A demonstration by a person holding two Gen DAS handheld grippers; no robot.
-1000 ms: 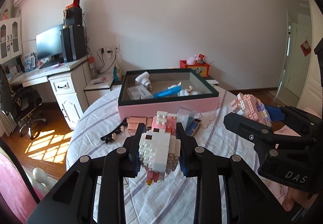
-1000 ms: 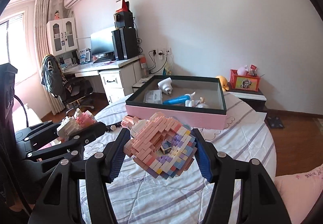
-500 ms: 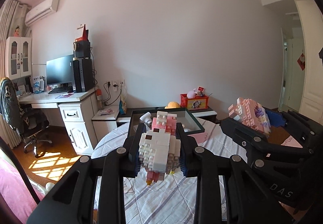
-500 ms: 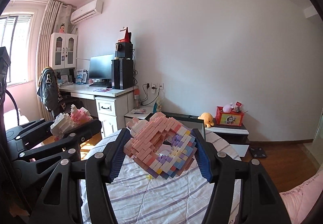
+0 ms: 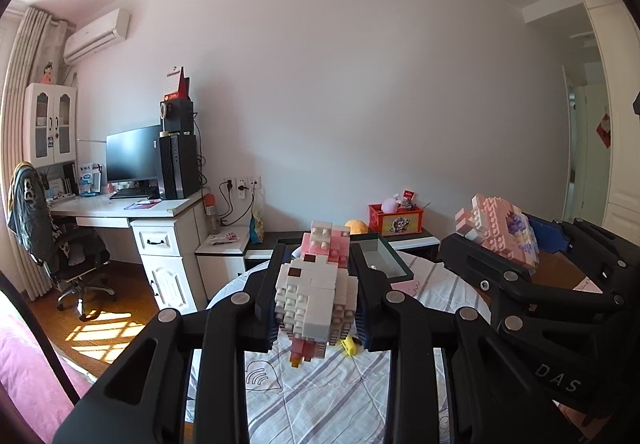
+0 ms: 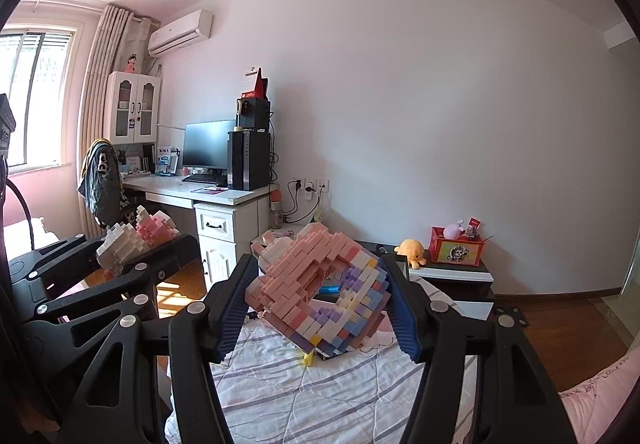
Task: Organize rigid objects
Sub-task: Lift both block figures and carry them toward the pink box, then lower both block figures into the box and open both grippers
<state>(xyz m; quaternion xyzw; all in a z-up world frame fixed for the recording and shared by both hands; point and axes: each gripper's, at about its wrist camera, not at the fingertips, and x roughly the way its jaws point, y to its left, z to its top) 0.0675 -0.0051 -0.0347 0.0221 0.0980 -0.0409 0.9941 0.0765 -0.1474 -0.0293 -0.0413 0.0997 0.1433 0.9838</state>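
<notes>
Left claw point(image 5: 316, 298) is clamped narrow on a white-and-pink brick figure point(image 5: 314, 292), held in the air above the striped bench point(image 5: 320, 396). Right claw point(image 6: 318, 304) is set about half wide, gripping a pink and pastel brick model point(image 6: 320, 290), tilted, also clear of the bench. The dark-rimmed box point(image 5: 384, 258) is seen just behind the left figure.

Legible: "DAS" in pale letters on the right gripper point(image 5: 520, 256) body, left wrist view. Other markings unreadable.
</notes>
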